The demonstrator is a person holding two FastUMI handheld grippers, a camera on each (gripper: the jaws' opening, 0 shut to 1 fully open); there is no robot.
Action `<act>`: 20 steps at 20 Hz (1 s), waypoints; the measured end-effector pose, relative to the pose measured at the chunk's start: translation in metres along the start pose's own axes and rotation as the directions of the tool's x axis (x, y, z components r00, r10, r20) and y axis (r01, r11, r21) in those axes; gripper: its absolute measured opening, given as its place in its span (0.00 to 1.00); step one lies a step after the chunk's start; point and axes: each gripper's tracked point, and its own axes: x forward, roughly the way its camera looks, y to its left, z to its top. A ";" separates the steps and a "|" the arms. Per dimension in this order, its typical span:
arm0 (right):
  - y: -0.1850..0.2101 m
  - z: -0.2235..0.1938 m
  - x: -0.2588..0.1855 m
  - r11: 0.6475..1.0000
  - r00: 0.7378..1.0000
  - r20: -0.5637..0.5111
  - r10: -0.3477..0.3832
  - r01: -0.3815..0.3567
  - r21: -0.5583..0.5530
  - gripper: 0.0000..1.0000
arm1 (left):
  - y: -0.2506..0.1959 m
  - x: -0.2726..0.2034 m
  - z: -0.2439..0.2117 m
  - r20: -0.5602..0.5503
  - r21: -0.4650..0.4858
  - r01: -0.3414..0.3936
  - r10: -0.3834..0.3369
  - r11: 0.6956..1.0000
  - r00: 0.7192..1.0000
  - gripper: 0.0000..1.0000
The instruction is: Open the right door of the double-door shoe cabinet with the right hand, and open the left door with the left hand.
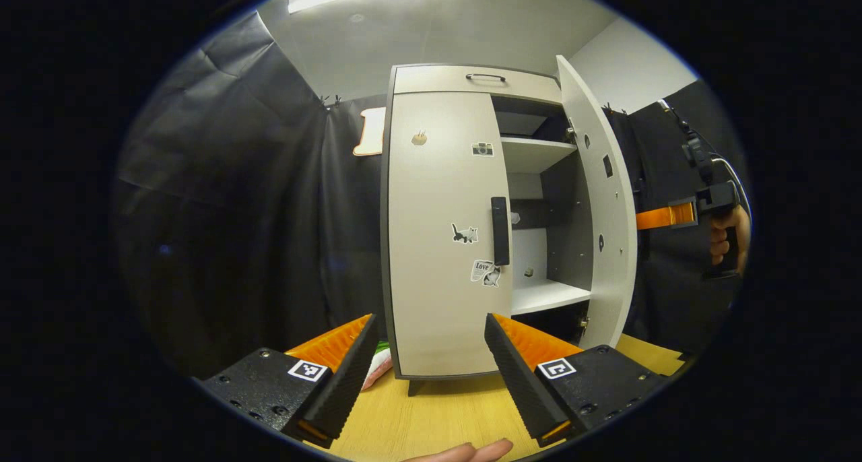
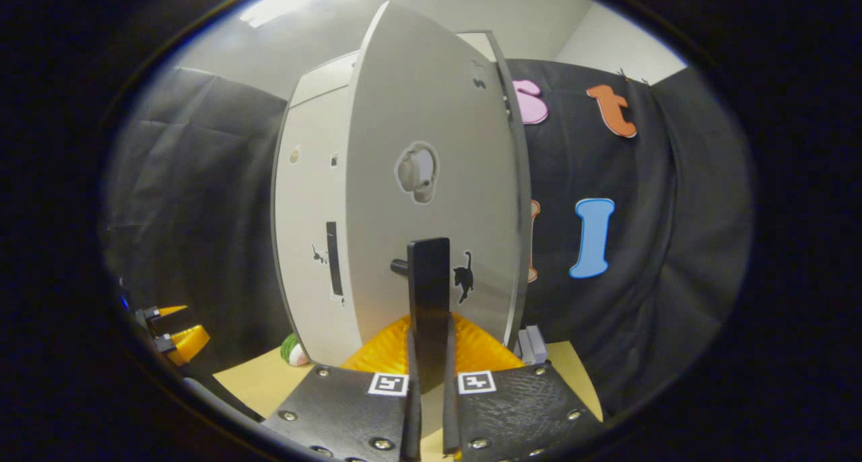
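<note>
A: Item one, the pale grey double-door shoe cabinet (image 1: 444, 246) with a top drawer. Position?
B: Standing on the light wooden table (image 1: 431, 415), against the black cloth wall.

A: Its right door (image 2: 431, 199)?
B: Swung wide open; white shelves (image 1: 539, 153) show inside. The right gripper (image 2: 429, 354) has both fingers pressed tight on that door's black bar handle (image 2: 429, 293).

A: Its left door (image 1: 444, 233), the one with animal stickers?
B: Closed, its black vertical handle (image 1: 500, 231) untouched.

A: Left gripper (image 1: 431, 361)?
B: Fingers spread well apart, holding nothing, in front of the closed door's lower part, short of it.

A: Anything else?
B: In the left gripper view, a hand (image 1: 731, 236) grips the other tool beside the open door.
</note>
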 end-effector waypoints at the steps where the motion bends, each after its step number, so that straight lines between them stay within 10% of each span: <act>1: -0.005 0.001 -0.003 1.000 1.000 0.003 -0.006 0.006 0.010 0.12 | -0.003 0.001 -0.001 -0.002 -0.001 0.009 -0.009 1.000 1.000 0.98; 12: -0.108 -0.005 -0.021 0.983 0.983 -0.010 -0.184 0.184 0.021 0.14 | -0.024 0.012 -0.012 -0.017 0.002 0.025 -0.025 1.000 1.000 0.99; 15: -0.109 -0.009 -0.022 0.988 0.999 -0.010 -0.044 0.045 0.145 0.12 | -0.027 0.018 -0.012 -0.022 0.005 0.020 -0.020 1.000 1.000 0.98; 20: -0.107 -0.013 -0.020 0.996 0.999 0.003 -0.051 0.051 0.072 0.01 | -0.039 0.025 -0.007 -0.020 0.025 0.017 -0.016 1.000 1.000 0.98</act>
